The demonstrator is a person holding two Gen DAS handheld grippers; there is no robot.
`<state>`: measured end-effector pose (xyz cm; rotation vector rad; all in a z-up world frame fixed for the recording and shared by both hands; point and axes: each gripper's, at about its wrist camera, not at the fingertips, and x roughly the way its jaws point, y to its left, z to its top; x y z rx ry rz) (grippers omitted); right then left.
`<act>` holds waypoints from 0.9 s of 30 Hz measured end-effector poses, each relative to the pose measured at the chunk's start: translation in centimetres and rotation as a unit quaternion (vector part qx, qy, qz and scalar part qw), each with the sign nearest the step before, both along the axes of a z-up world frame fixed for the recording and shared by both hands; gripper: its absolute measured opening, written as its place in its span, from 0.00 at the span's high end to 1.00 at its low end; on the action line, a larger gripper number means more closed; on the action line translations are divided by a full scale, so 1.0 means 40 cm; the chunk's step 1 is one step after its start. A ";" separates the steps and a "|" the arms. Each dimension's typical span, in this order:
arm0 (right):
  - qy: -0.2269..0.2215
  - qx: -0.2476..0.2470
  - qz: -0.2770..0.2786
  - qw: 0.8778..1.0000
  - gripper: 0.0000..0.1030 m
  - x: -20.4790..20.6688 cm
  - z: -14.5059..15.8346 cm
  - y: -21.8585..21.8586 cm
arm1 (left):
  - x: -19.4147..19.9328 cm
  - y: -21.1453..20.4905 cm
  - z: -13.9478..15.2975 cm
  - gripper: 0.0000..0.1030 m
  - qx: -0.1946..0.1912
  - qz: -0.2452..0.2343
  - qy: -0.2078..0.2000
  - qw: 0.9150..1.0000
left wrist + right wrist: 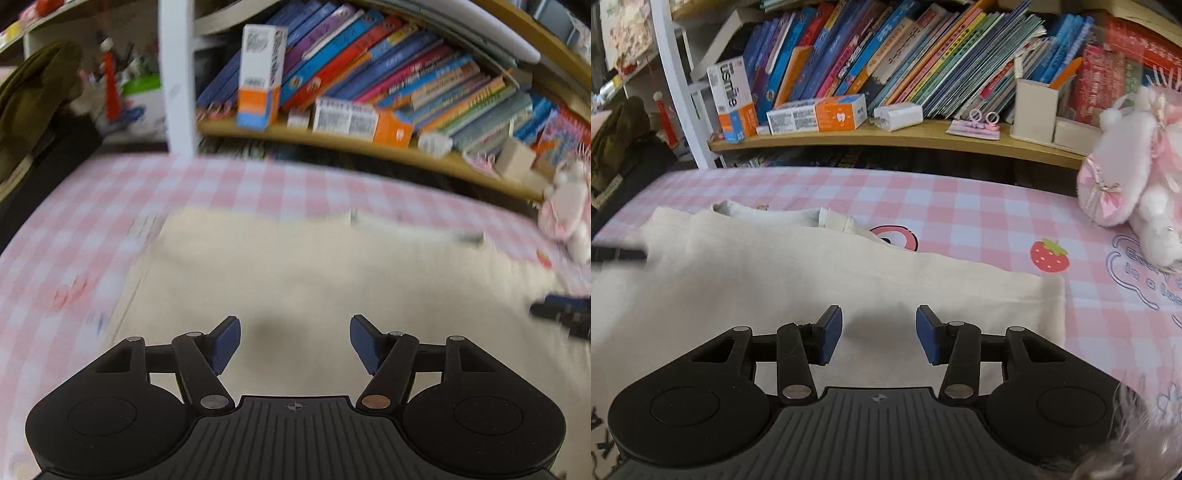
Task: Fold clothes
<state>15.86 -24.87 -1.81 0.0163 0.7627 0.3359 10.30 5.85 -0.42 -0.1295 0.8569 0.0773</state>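
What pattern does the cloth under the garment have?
Pink and white checks on the cloth, clearest in the right wrist view.

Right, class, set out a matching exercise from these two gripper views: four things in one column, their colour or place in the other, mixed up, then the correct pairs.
Things
1. garment
2. plush toy
3. tablecloth
4. books

Descriptions
A. pink and white checks
B. leaning in a row on the wooden shelf
C. cream, spread flat under both tools
D. fluffy pink and white, at the table's right edge

Pairs: 1-C, 2-D, 3-A, 4-B
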 end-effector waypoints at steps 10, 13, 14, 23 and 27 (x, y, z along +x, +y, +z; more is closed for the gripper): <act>-0.001 -0.010 -0.024 1.000 0.61 -0.219 0.043 -0.087 | -0.210 -0.042 0.015 0.34 -0.019 0.001 -0.007 1.000; 0.011 -0.017 -0.003 1.000 0.68 -0.306 0.039 -0.100 | -0.247 -0.039 -0.007 0.34 -0.015 0.006 0.008 1.000; 0.012 -0.029 0.010 0.999 0.68 -0.333 0.033 -0.097 | -0.251 -0.035 -0.019 0.34 -0.015 0.010 0.019 1.000; 0.034 -0.063 0.020 0.997 0.62 -0.417 0.004 -0.145 | -0.284 -0.003 -0.022 0.34 0.054 -0.010 0.066 0.996; 0.066 -0.038 -0.012 0.997 0.61 -0.436 0.016 -0.194 | -0.320 0.065 0.018 0.34 0.030 0.053 0.055 0.997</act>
